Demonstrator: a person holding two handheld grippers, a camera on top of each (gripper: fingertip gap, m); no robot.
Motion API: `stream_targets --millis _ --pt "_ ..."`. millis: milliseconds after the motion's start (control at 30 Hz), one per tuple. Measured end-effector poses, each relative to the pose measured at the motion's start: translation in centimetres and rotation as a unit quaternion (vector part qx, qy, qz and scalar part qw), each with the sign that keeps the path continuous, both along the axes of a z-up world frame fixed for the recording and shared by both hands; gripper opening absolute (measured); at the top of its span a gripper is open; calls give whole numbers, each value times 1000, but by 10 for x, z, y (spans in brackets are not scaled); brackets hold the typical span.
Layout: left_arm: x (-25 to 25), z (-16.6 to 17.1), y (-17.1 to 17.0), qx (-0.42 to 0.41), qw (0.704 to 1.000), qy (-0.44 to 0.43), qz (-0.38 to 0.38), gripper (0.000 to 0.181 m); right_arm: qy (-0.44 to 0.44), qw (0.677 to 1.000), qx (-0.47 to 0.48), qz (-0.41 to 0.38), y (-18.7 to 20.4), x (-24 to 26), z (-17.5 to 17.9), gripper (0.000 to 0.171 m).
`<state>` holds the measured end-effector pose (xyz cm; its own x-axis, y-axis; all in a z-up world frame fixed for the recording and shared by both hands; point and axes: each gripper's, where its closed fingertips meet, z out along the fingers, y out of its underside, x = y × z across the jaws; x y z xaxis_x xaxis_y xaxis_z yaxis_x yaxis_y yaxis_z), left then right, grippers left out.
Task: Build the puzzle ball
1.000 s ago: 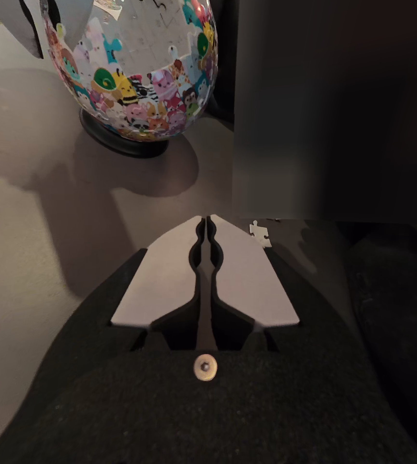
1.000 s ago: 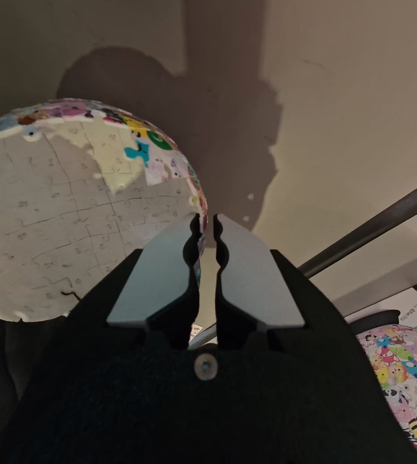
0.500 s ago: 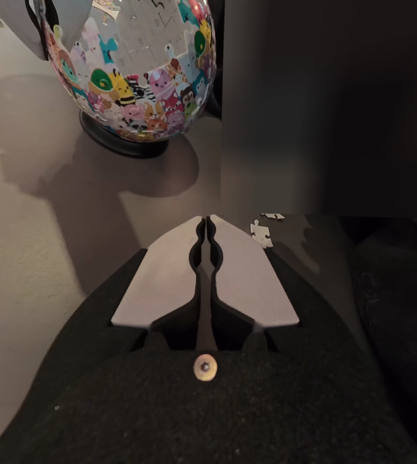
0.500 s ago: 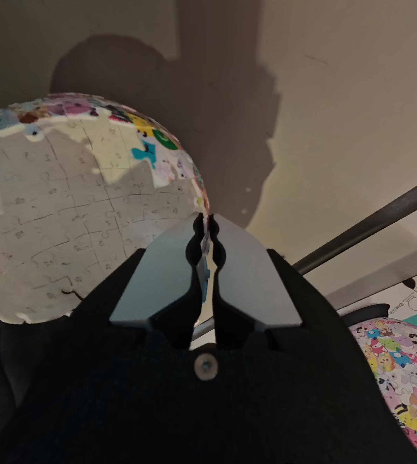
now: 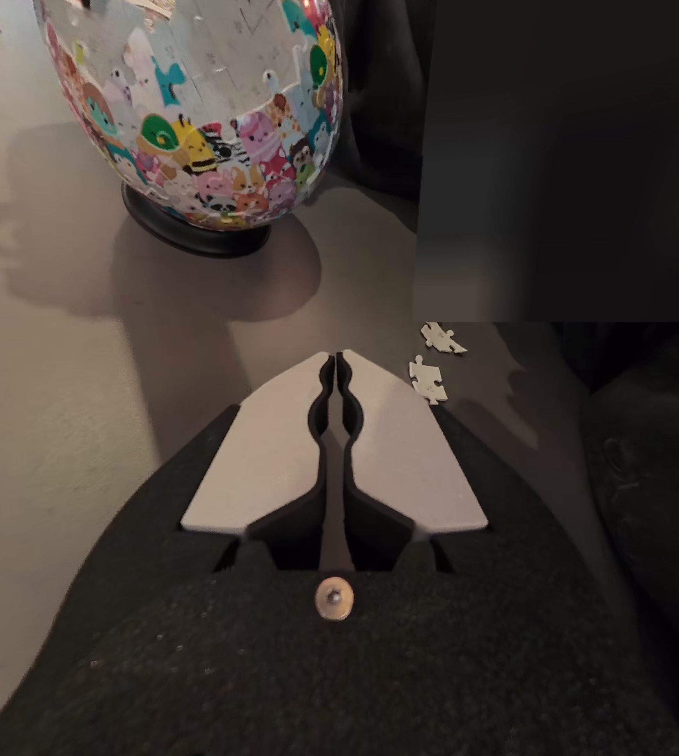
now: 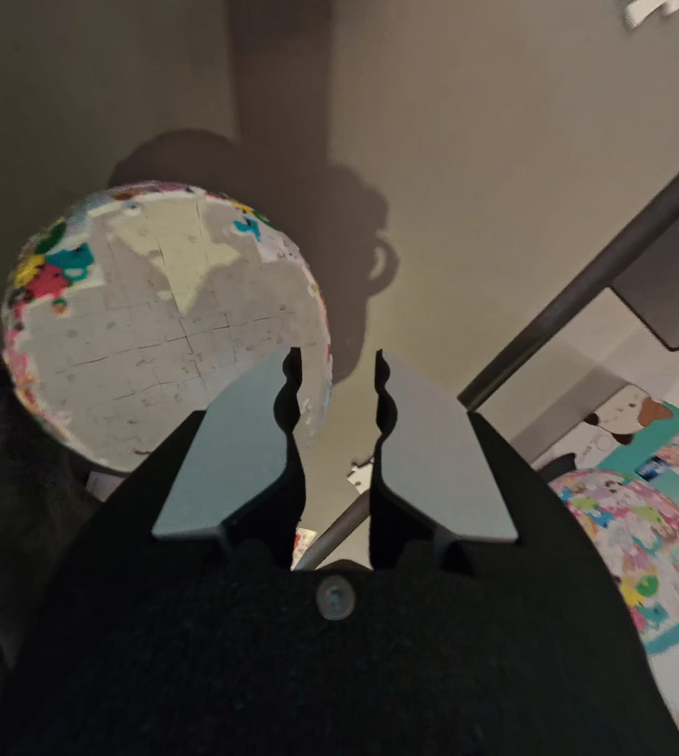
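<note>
The part-built puzzle ball (image 5: 207, 135) stands on a black ring base (image 5: 194, 237) on the table, colourful outside, white inside where its top is open. In the right wrist view the ball (image 6: 157, 327) shows from above, its white inner wall facing me. My left gripper (image 5: 335, 360) is shut and empty, low over the table in front of the ball. Two loose white pieces (image 5: 427, 378) (image 5: 442, 337) lie face down just right of its tip. My right gripper (image 6: 337, 356) is open and empty, just right of the ball's rim.
The puzzle box (image 6: 636, 552) with a picture of the ball lies at the lower right of the right wrist view. A dark metal bar (image 6: 575, 286) crosses diagonally there. A loose piece (image 6: 360, 474) lies on the table below the right gripper. Dark fabric (image 5: 636, 511) lies at the right. Left tips to right tips: about 15 centimetres.
My right gripper was shut on a piece at the ball's rim; it has opened and drawn back upward. The left gripper stayed shut and shifted slightly, so a second loose piece shows.
</note>
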<state>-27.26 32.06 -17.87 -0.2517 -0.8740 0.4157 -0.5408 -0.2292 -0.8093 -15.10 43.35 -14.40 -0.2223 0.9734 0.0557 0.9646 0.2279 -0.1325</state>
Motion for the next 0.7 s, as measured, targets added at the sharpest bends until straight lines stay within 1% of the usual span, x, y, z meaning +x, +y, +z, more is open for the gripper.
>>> stream_targets --millis 100,167,267,367,433,533,633,700 --pt "-1 -2 1 5 1000 -1 -1 1 73 996 43 2 4 -4 32 37" --pt "-2 -3 1 9 1000 -3 0 1 121 989 82 -11 9 -2 55 37" --pt "-2 -3 4 14 1000 -7 4 1 183 971 142 -60 22 8 85 36" --pt "0 -3 9 20 999 -14 20 1 235 950 171 -112 31 22 95 36" --pt "3 0 18 28 998 -23 47 2 261 939 179 -133 31 27 90 35" --pt "13 10 47 37 992 -51 109 1 288 931 170 -143 20 29 65 34" --pt "31 19 89 19 982 -78 169 0 255 940 165 -158 7 40 30 33" --pt "48 24 111 -6 979 -90 180 0 249 942 158 -163 1 43 15 30"
